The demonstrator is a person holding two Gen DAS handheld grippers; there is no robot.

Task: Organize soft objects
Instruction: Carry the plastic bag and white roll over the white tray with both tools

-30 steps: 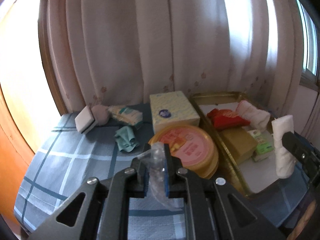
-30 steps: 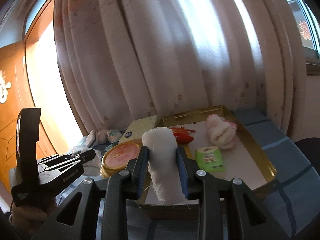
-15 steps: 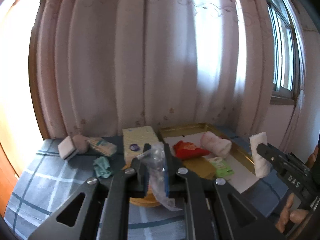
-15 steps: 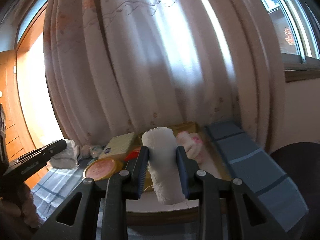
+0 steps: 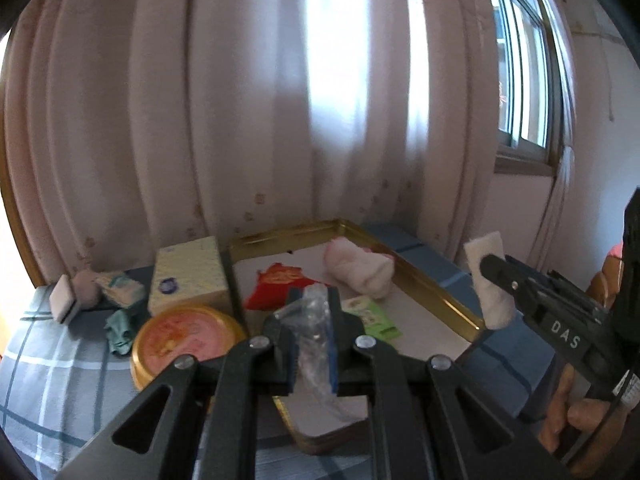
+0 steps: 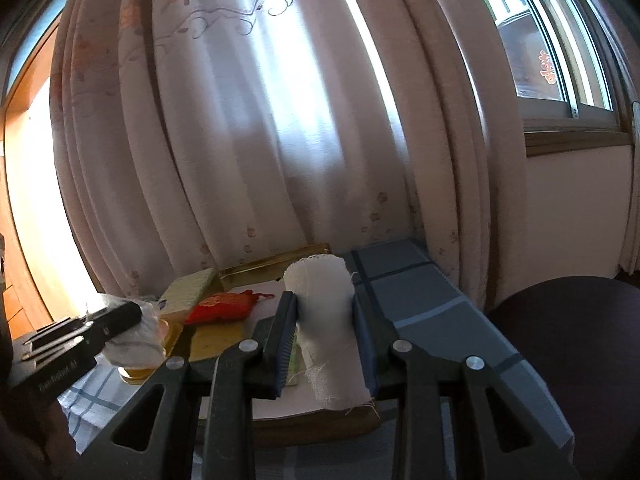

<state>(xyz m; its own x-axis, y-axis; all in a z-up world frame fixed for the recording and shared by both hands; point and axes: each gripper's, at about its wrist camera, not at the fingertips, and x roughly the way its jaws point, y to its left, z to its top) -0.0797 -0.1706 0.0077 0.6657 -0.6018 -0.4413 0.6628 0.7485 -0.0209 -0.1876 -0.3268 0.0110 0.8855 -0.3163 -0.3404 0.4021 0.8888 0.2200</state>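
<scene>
Claws both loaded, held above the gold tray.

Left claw (image 5: pixel 312 344) is clamped on a crumpled clear plastic bag (image 5: pixel 314 320); right claw (image 6: pixel 325 340) grips a rolled white gauze cloth (image 6: pixel 326 312), standing upright between its pads. Below them, the gold tray (image 5: pixel 436 284) sits on a blue-checked worktop (image 5: pixel 48 364) and holds a red pouch (image 5: pixel 280 284), a pink-white rolled towel (image 5: pixel 358 268) and a green packet (image 5: pixel 372 316). Left of the tray – a yellow tissue box (image 5: pixel 188 276) and a round tin (image 5: pixel 184 340); further left, a teal cloth (image 5: pixel 120 328) and a white sponge (image 5: pixel 62 298) lie near the curtain (image 5: pixel 240 120).
</scene>
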